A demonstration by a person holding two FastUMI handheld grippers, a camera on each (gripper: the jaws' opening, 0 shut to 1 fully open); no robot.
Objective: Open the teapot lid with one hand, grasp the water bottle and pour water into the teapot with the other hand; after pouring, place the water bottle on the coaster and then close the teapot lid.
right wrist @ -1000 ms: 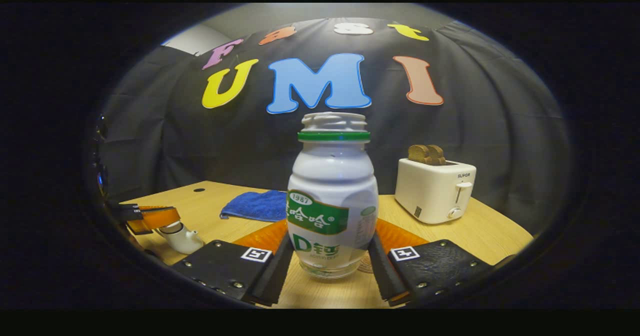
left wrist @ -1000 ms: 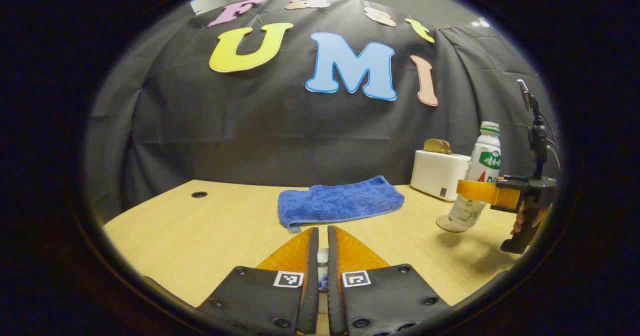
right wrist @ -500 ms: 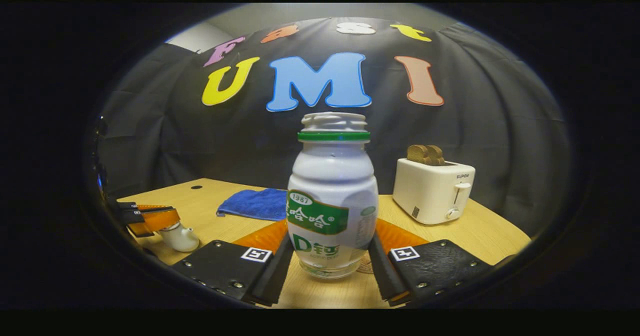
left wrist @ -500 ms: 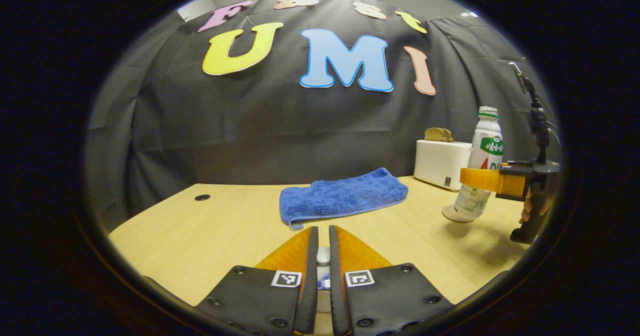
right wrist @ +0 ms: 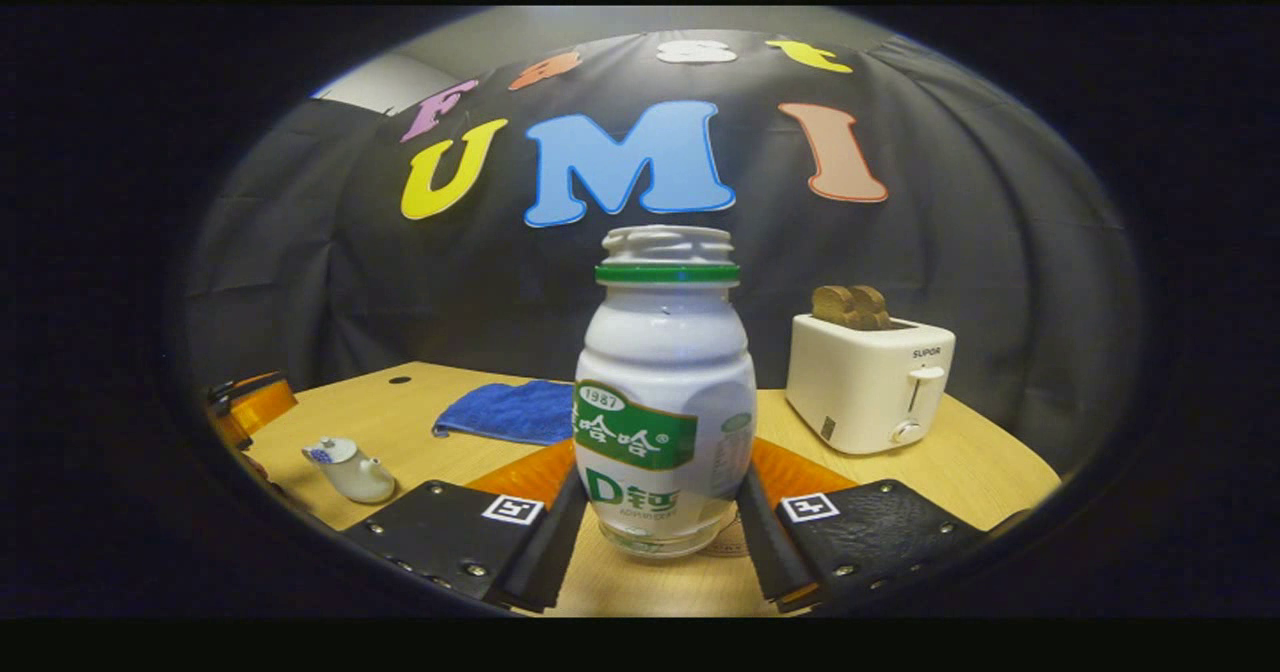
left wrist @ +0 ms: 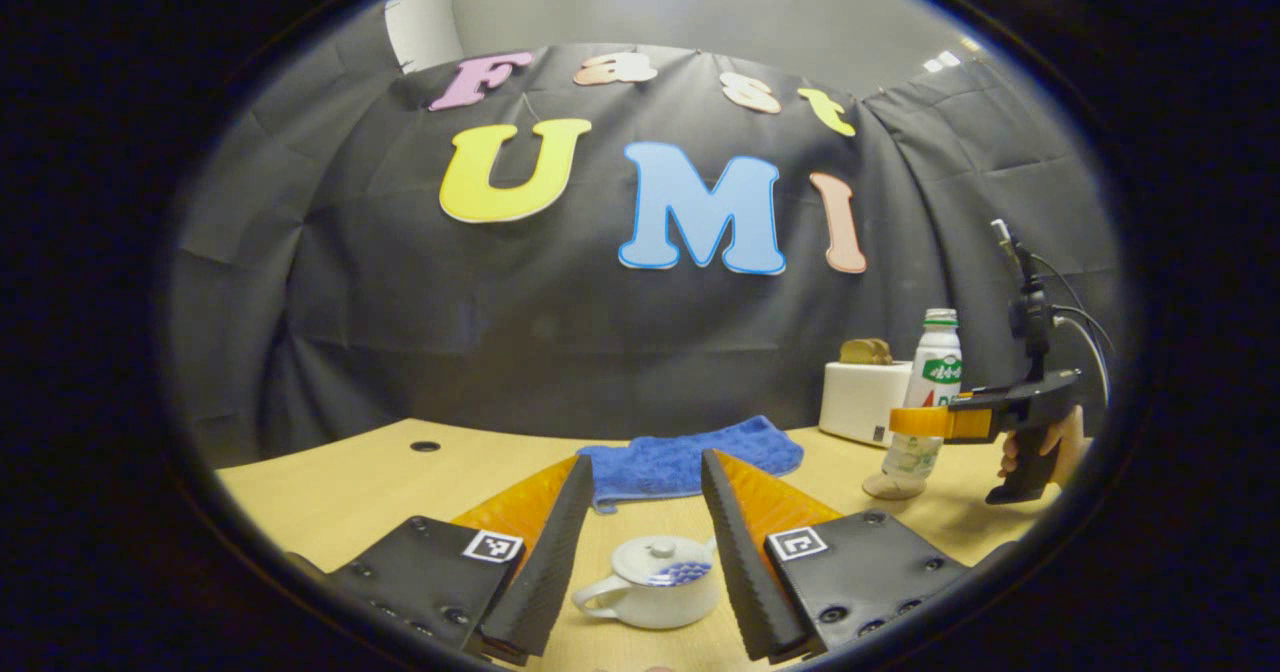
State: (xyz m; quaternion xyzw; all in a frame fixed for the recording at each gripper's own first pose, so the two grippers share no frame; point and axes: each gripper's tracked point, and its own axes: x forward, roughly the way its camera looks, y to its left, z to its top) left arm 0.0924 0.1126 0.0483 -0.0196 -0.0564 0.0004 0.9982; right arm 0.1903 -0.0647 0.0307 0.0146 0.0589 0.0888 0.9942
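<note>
left gripper (left wrist: 640, 542) level, fingers spread wide, holding nothing, teapot (left wrist: 652, 584) lidded on worktop (left wrist: 330, 492) beyond them | right gripper (right wrist: 655, 537) level, fingers clamp upright bottle (right wrist: 665, 392) | left gripper view: hand (left wrist: 1050, 442) on right gripper's handle

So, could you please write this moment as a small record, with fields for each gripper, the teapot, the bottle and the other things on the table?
left gripper: open, fingers apart, teapot between them and apart from both
right gripper: shut on the water bottle
teapot: white, upright on the table, lid on
water bottle: upright, no cap, base over the coaster
coaster: under the bottle
blue towel: behind the teapot
toaster: white, bread in its slots
table: light wood
</note>
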